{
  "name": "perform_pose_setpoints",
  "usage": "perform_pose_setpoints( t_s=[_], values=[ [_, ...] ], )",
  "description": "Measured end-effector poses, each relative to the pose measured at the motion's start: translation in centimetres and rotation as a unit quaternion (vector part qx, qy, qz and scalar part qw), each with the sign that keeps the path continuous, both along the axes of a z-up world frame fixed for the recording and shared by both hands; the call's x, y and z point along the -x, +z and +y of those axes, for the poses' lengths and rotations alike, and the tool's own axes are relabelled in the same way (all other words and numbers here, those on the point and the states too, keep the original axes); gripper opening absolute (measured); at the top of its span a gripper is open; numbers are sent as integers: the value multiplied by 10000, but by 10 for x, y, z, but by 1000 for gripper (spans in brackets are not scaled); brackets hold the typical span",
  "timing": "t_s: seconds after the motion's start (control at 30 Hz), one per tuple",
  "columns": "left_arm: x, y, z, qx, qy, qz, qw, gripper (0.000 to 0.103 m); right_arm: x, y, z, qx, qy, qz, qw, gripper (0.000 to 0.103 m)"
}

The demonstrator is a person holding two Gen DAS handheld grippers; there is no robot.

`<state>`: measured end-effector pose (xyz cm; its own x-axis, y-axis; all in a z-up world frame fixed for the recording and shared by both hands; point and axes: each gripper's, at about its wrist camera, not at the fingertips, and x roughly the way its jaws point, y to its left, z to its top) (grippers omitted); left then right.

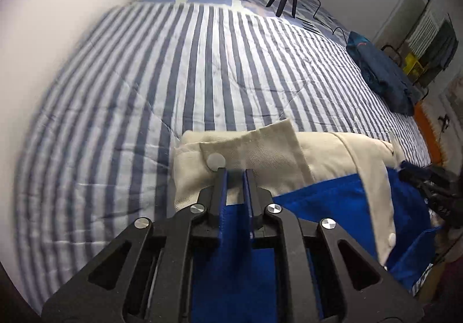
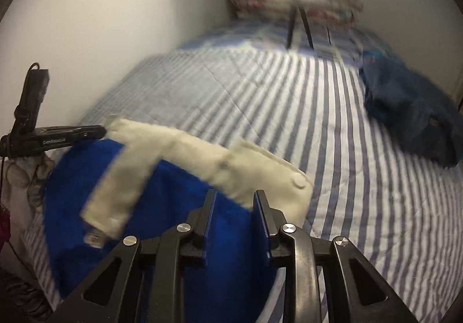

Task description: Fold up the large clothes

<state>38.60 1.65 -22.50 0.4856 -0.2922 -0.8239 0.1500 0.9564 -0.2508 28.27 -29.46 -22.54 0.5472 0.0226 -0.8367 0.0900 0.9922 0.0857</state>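
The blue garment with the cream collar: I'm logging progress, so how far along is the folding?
Done: a dark blue bundle already lies aside on the striped bed. In hand: both hand-held grippers, left and right, hover open at the blue garment. Left: gripping and folding it.

Left gripper [image 1: 235,171] with jaws narrowly parted, right gripper [image 2: 235,192] with jaws wider apart, both reaching forward over the garment [image 1: 332,207], neither clamped.
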Motion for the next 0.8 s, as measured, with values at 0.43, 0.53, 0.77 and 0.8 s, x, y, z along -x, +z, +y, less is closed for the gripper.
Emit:
perform_pose_setpoints(
  t_s=[0.43,0.53,0.77,0.8],
  values=[
    [72,39,7,112,-524,-263,9982,12,55,29,2,-301,213,-64,9993,23],
    [88,21,13,156,-494,17,9987,12,82,18,12,-194,335,189,9991,23],
    [106,-13,26,250,-347,375,9984,14,122,-19,16,-101,265,678,9973,23],
    [105,-14,27,242,-356,383,9983,15,124,-20,13,-137,223,689,9973,23]
  ],
)
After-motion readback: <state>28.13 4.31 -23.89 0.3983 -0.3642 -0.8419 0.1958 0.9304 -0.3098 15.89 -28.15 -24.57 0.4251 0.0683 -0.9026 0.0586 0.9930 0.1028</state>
